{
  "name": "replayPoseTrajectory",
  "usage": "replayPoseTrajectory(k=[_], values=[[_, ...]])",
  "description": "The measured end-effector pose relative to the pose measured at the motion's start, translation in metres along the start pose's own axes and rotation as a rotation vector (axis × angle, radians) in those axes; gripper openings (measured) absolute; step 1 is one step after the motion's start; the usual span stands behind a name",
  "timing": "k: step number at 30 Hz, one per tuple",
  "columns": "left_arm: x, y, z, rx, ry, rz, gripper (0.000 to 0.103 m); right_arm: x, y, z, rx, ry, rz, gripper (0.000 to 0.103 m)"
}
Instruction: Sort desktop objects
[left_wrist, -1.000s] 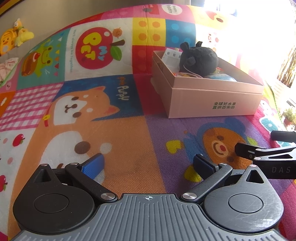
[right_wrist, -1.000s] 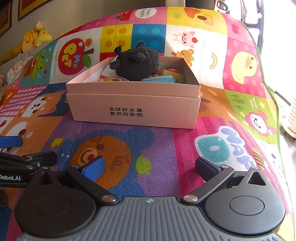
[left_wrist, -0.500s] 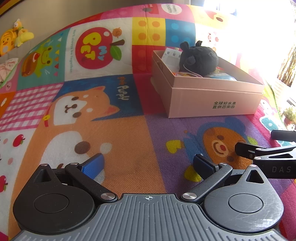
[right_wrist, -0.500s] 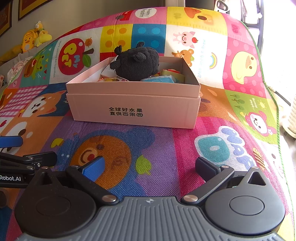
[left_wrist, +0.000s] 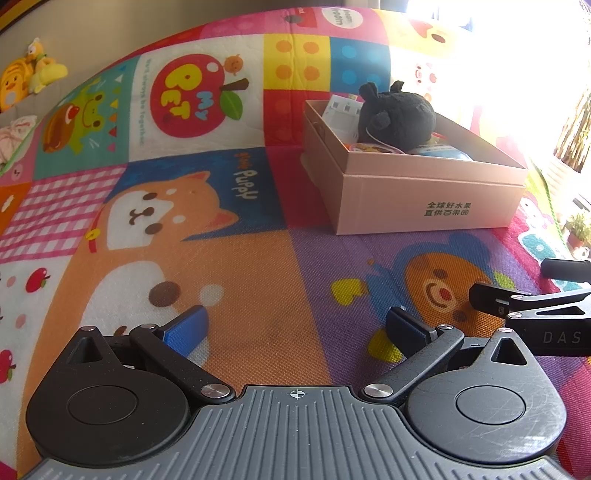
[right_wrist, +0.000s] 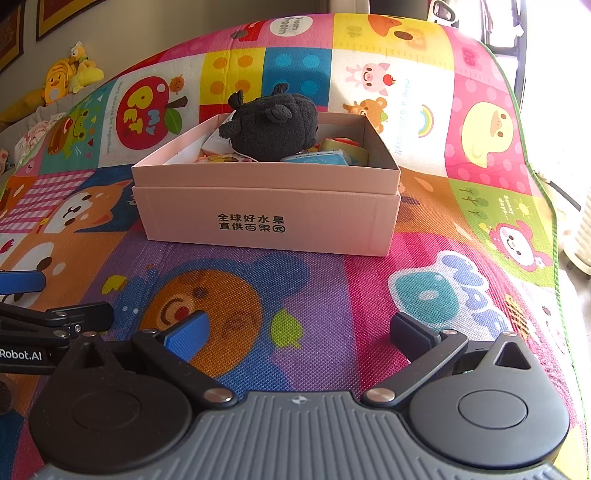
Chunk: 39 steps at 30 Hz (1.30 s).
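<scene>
2 rows of Chinese print — pink box (right_wrist: 266, 218).

The play mat (right_wrist: 369, 280) is a patchwork of bright cartoon squares: purple with an orange bear, pink, yellow, blue polka dots. The cardboard box (right_wrist: 266, 218) is pale pink with black lettering. The plush toy (right_wrist: 273, 125) inside looks charcoal, possibly black.

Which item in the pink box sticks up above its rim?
The black plush toy. It rises over the pink box rim; the small packets around it sit below the rim.
</scene>
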<state>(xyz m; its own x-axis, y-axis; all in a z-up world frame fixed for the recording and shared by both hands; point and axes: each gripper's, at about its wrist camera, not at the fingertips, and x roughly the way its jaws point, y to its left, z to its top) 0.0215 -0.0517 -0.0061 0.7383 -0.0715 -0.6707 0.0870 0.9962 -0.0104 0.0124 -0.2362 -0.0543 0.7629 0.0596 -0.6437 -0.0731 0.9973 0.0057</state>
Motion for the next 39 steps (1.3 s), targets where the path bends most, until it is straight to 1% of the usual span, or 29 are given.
replayPoseTrajectory(k=[17, 21, 28, 39], values=[[0.0, 0.0, 0.001, -0.001, 0.0, -0.002, 0.103, 0.0, 0.0, 0.0, 0.004, -0.001, 0.002, 0.103], [0.0, 0.0, 0.001, 0.0, 0.0, -0.001, 0.103, 0.003, 0.01, 0.002, 0.003, 0.0, 0.0, 0.103], [0.0, 0.0, 0.001, 0.0, 0.0, -0.001, 0.103, 0.001, 0.003, 0.001, 0.003, 0.0, 0.0, 0.103], [-0.001, 0.001, 0.0, 0.0, 0.0, -0.001, 0.103, 0.002, 0.008, 0.001, 0.002, 0.0, 0.0, 0.103]])
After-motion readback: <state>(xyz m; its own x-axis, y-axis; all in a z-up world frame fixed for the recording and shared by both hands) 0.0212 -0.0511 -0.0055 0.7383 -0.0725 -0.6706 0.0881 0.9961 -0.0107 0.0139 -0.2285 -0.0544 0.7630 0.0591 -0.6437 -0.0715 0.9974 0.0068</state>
